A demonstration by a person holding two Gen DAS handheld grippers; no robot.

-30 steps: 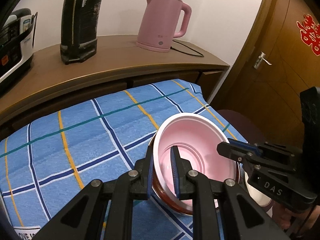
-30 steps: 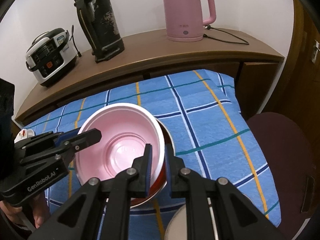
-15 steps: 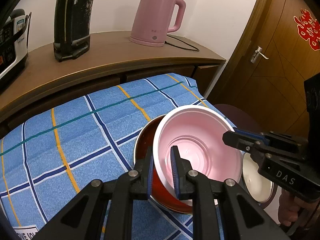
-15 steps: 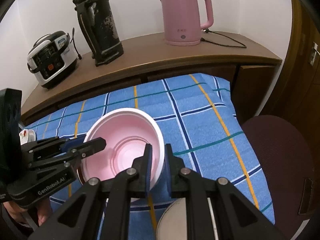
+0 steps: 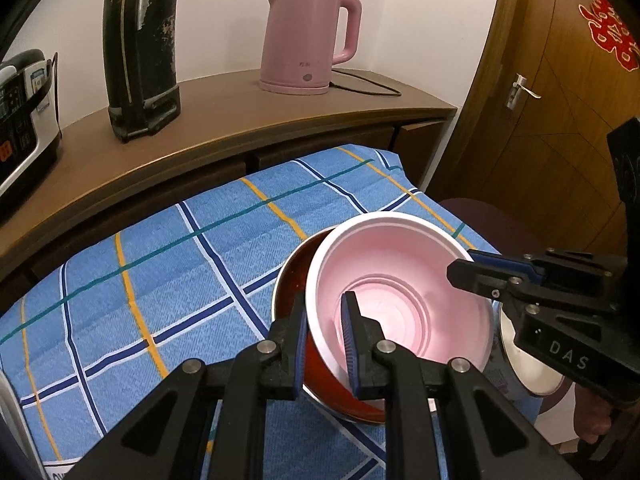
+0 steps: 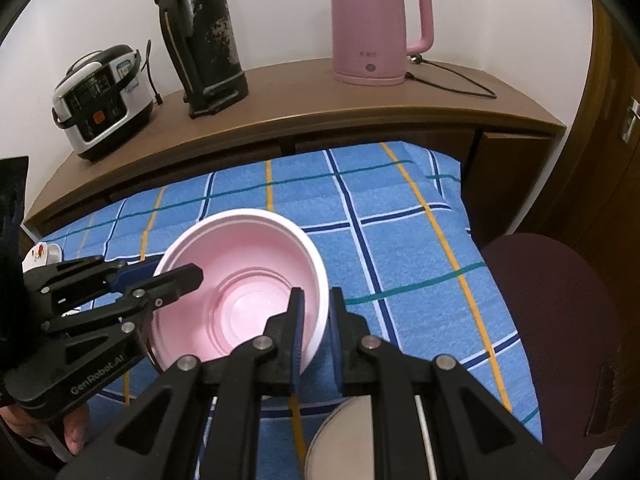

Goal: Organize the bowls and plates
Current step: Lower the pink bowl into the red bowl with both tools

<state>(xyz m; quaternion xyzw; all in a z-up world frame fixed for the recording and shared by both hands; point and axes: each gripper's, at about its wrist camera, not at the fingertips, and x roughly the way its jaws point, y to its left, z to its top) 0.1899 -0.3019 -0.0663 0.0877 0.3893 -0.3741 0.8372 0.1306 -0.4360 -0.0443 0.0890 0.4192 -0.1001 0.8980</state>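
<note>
The pink bowl [image 5: 400, 292] sits tilted inside a red bowl [image 5: 296, 280] on the blue checked cloth [image 5: 160, 280] — its white rim leans toward the sideboard, and the red bowl's inner wall shows as a crescent on the left in the left wrist view. The pink bowl is empty; only its stepped, ringed bottom shows. In the right wrist view the pink bowl [image 6: 244, 284] hides nearly all of the red one.

Both grippers pinch the pink bowl's rim from opposite sides. The left gripper [image 5: 326, 344] is clamped on the near-left wall, one blue pad inside the bowl and the other outside, between the pink wall and the red bowl. The right gripper [image 6: 316, 336] grips the opposite rim in the same way, one finger inside and one outside.

Just right of the bowls, partly behind the right gripper's body, lies a shallow metal plate [image 5: 532, 368] with a pale inside; nothing is visible in it.

Beyond the cloth, a wooden sideboard [image 6: 360, 108] carries a pink kettle [image 6: 376, 28], a tall black flask [image 6: 200, 36] and a rice cooker [image 6: 100, 100]. A dark red chair seat [image 6: 560, 300] stands beside the table's right edge.
</note>
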